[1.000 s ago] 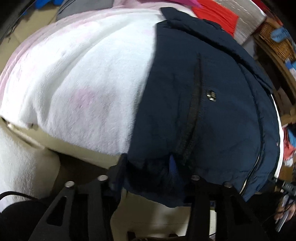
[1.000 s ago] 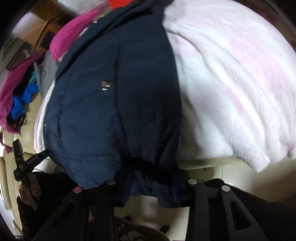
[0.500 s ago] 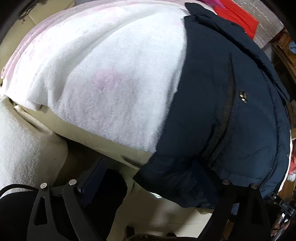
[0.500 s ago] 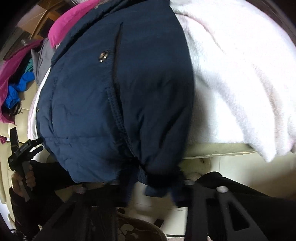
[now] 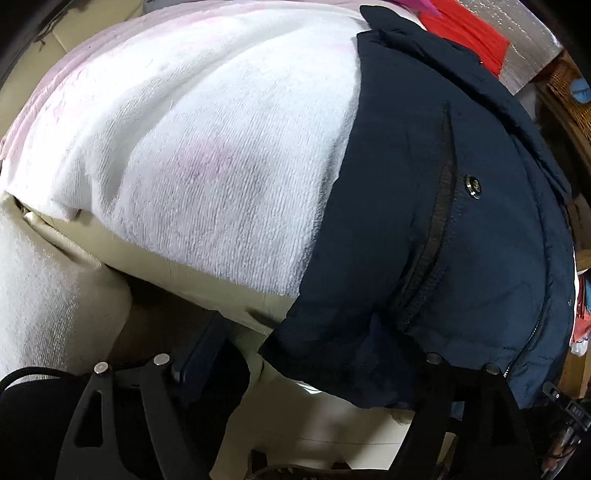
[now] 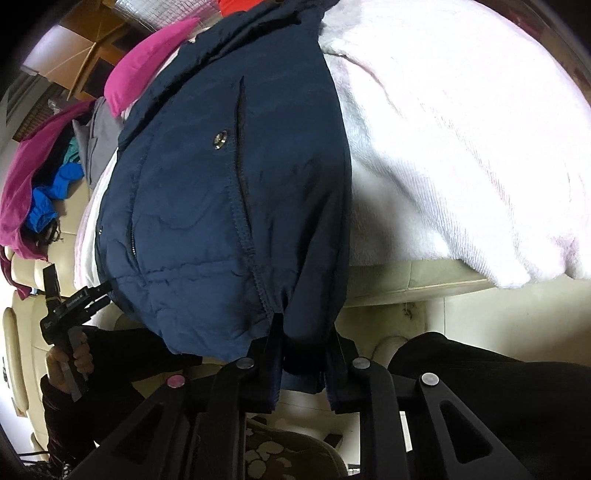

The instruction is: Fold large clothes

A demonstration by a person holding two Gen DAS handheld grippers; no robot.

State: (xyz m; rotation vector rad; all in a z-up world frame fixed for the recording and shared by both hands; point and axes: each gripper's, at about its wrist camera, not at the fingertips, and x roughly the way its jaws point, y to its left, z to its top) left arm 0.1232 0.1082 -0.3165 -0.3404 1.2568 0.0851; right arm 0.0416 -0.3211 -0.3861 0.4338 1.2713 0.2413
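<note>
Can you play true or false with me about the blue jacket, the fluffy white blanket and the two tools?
1. The right tool is pinching the bottom edge of the navy jacket. True.
2. The left tool is squeezed shut on the jacket. False: it is open, with the jacket's hem only by one finger.
3. The jacket lies on a white blanket. True.
4. The jacket is bright red. False: it is navy; the red cloth lies behind it.
5. The jacket has a metal snap beside a dark pocket slit. True.
</note>
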